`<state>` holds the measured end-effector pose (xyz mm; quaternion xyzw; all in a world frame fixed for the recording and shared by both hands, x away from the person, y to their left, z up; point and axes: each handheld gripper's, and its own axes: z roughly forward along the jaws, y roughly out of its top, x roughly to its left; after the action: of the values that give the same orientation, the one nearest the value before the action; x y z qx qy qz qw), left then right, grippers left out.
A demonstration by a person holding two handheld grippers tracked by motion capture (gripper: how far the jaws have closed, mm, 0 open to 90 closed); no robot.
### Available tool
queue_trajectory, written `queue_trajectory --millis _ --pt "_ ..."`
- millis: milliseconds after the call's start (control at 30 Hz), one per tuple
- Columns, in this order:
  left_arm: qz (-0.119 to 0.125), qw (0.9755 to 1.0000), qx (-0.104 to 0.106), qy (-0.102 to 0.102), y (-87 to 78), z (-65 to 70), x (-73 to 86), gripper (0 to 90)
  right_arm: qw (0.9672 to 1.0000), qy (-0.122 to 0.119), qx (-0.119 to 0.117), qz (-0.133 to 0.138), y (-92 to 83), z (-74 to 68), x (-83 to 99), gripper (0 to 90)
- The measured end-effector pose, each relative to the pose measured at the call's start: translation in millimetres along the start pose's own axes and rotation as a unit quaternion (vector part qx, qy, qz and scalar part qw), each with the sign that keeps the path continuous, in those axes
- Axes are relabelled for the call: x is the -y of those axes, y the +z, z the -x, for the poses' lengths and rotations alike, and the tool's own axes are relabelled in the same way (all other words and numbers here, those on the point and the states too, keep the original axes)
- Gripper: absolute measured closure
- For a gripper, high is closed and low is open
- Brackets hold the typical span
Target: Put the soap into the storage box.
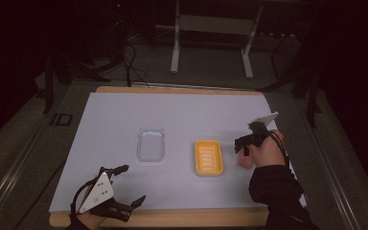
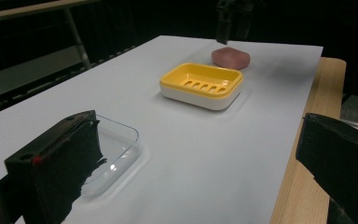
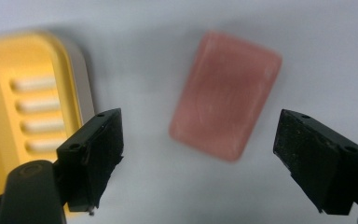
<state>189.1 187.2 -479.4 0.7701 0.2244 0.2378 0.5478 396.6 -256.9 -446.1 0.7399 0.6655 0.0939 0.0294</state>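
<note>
A pink bar of soap [image 1: 244,161] [image 3: 226,93] lies flat on the white sheet, just right of a yellow soap dish [image 1: 208,157] [image 3: 74,70] with a slotted floor. My right gripper [image 1: 242,145] [image 3: 200,123] hovers over the soap, open, its jaws spread wider than the bar and not touching it. At the near left edge my left gripper [image 1: 133,184] [image 2: 200,140] is open with nothing between its jaws. From there the dish [image 2: 168,80], the soap [image 2: 230,58] and the right gripper [image 2: 233,21] above it appear farther off.
A clear shallow plastic tray [image 1: 151,144] [image 2: 123,135] sits left of the yellow dish. The white sheet [image 1: 196,112] covers a wooden board whose edge [image 1: 172,218] shows along the front. A metal stand [image 1: 211,43] is on the floor beyond the table.
</note>
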Motion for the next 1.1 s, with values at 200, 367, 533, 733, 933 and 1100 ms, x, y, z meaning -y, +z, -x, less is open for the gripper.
queue_trajectory --millis 200,367,533,733,933,1100 --pt "0.002 1.0 0.001 0.0 -0.5 -0.1 0.0 0.6 0.9987 0.02 0.046 -0.011 7.9 -1.6 -7.5 21.0" --pt "0.002 1.0 0.001 0.0 -0.7 -0.1 -0.1 0.6 0.9988 0.035 0.033 -0.006 14.4 -1.6 -12.0 20.7" --pt "0.002 1.0 0.002 0.0 -0.4 0.0 -0.1 0.6 0.997 0.045 0.061 -0.012 23.1 -1.9 -13.3 27.1" --pt "0.002 1.0 0.002 -0.001 -0.7 -0.2 -0.1 0.6 0.9959 0.046 0.076 -0.017 32.9 -1.9 -13.3 31.4" --pt "0.002 1.0 0.003 -0.001 -0.4 0.0 -0.1 0.6 0.9954 0.044 0.083 -0.018 40.5 -2.4 -13.4 33.2" --pt "0.002 1.0 0.003 -0.002 -0.4 0.1 0.0 0.6 0.9958 0.034 0.082 -0.023 47.8 -1.4 -13.4 33.7"
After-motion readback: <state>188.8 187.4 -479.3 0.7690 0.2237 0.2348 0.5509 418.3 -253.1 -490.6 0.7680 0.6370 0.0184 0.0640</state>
